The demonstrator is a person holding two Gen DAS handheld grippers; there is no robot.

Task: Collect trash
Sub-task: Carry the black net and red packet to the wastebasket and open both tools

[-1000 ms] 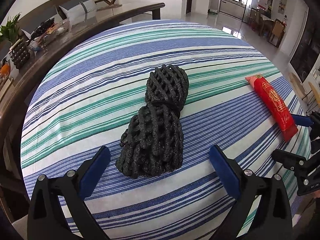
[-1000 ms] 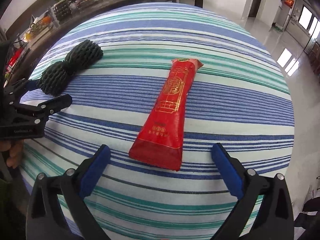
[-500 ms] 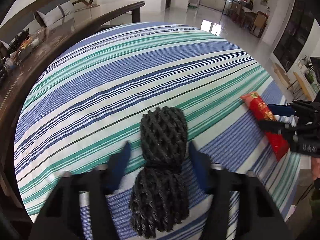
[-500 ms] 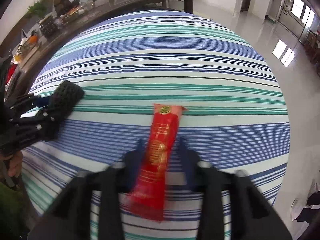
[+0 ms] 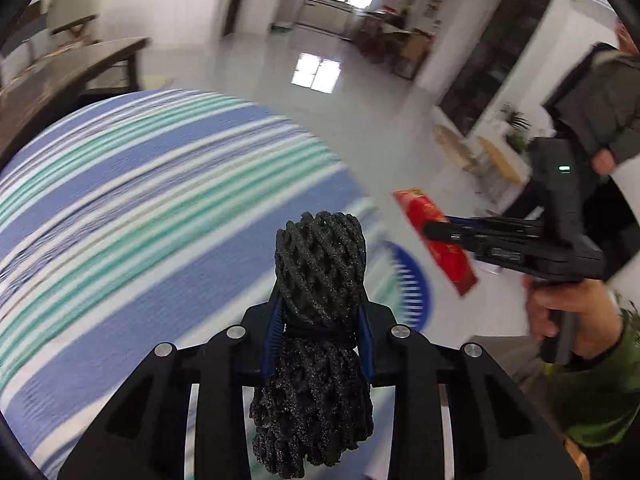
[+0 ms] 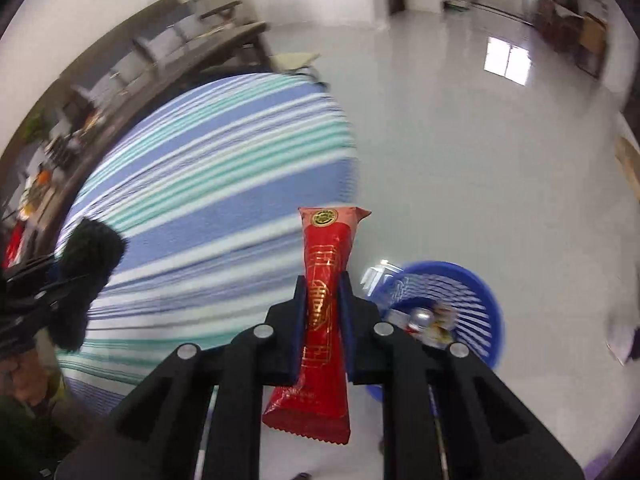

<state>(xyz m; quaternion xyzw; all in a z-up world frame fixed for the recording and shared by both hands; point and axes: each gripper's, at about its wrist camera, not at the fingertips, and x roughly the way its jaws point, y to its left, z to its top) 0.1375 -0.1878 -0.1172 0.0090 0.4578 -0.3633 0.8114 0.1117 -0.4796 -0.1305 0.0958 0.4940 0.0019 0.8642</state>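
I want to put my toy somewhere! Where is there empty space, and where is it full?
The striped tablecloth is bare across its whole visible top. The shiny floor beyond the table edge is open too. It is crowded in the blue basket, which already holds trash, and along the dark side table with its clutter.

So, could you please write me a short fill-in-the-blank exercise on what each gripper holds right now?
1. The left gripper is closing on the black foam ____.
2. The right gripper is shut on a ____ wrapper.
3. The basket on the floor is ____ in colour.
4. The cloth on the table has a pattern of ____.

Missing words: net; red; blue; stripes
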